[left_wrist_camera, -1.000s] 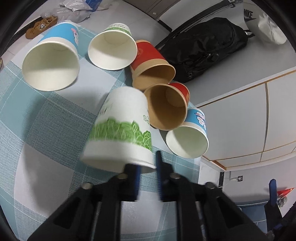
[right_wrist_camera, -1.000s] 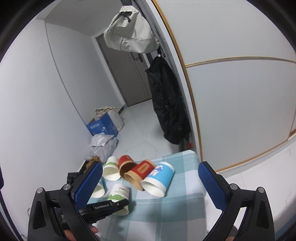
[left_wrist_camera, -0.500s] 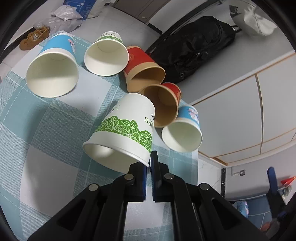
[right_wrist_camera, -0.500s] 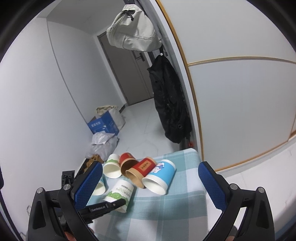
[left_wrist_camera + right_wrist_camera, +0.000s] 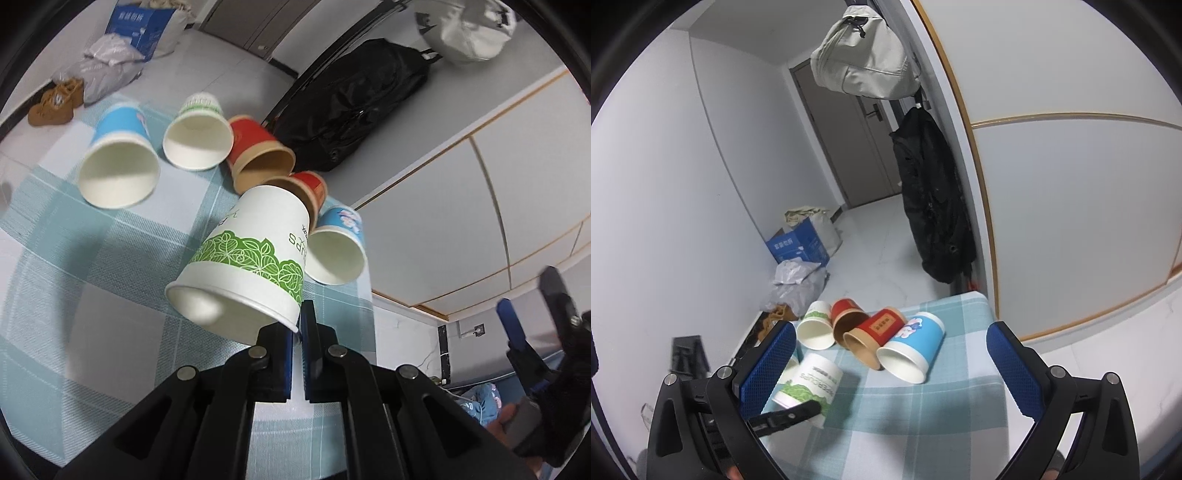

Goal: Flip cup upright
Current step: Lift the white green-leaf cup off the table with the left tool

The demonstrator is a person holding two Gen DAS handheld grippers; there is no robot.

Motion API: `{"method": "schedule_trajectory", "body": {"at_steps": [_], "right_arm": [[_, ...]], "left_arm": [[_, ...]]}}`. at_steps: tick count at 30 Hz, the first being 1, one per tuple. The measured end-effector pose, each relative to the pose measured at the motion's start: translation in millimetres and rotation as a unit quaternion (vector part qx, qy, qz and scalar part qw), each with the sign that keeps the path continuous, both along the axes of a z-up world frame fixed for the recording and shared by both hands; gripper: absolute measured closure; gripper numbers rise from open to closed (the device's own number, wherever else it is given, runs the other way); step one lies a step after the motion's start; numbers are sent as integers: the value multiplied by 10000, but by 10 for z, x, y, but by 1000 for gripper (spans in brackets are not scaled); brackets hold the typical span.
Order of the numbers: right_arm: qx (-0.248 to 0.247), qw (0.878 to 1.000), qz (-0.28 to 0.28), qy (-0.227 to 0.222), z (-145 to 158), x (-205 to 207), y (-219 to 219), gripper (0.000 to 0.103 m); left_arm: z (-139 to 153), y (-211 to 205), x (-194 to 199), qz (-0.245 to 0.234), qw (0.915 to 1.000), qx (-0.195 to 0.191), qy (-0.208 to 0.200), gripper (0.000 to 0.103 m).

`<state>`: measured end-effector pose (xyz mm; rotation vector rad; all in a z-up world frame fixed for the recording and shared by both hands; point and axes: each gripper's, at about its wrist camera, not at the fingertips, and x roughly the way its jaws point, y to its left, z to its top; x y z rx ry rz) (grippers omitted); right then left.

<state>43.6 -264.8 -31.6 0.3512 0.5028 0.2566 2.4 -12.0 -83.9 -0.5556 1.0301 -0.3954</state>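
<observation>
My left gripper (image 5: 297,325) is shut on the rim of a white paper cup with a green leaf band (image 5: 251,254). It holds the cup tilted above the checked tablecloth (image 5: 92,288), mouth toward the camera and down. The same cup (image 5: 809,384) and the left gripper's finger (image 5: 790,415) show in the right wrist view. My right gripper (image 5: 890,369) is open and empty, high above the near part of the table.
Several cups lie on their sides at the table's far end: a blue cup (image 5: 118,166), a white-green cup (image 5: 197,142), two red-brown cups (image 5: 258,158), another blue cup (image 5: 336,247). A black jacket (image 5: 934,206) hangs by the far edge. Bags and a box (image 5: 798,243) are on the floor.
My left gripper closed on the green-leaf cup's rim and lifted it off the cloth, tilting it. The right gripper rose slightly and stayed open.
</observation>
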Motion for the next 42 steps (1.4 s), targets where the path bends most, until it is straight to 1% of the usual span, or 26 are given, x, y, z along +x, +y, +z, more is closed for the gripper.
{"method": "schedule_trajectory", "body": {"at_steps": [3, 7, 10, 13, 17, 21, 25, 29, 35, 42], "right_arm": [[-10, 10000, 28, -40, -6, -37, 13, 0], [-22, 9999, 53, -147, -13, -72, 50, 0], [-111, 9998, 78, -153, -54, -68, 129, 0], [-208, 9995, 171, -149, -92, -78, 216, 0], [-184, 9995, 224, -149, -127, -133, 262, 0], [-227, 9993, 249, -147, -156, -206, 287, 0], [-384, 9988, 245, -169, -173, -234, 312, 0], [-392, 9989, 211, -130, -190, -243, 305, 0], [-479, 9985, 231, -140, -190, -249, 337, 0], [-505, 9985, 191, -55, -231, -237, 323, 0]], "left_arm": [[116, 55, -86, -6, 9999, -4, -129, 103], [280, 154, -241, 9, 9994, -140, -316, 103], [371, 205, -351, 5, 9991, -98, -405, 103], [379, 253, -456, 24, 9991, -13, -421, 103], [281, 299, -541, 58, 9992, 141, -363, 103], [69, 284, -601, 28, 9997, 207, -135, 103], [-84, 232, -658, -47, 9992, 363, -170, 103], [-217, 186, -674, -37, 9992, 404, -48, 103], [-264, 141, -713, -80, 9979, 633, -82, 103], [-329, 183, -692, 99, 9972, 744, 2, 103]]}}
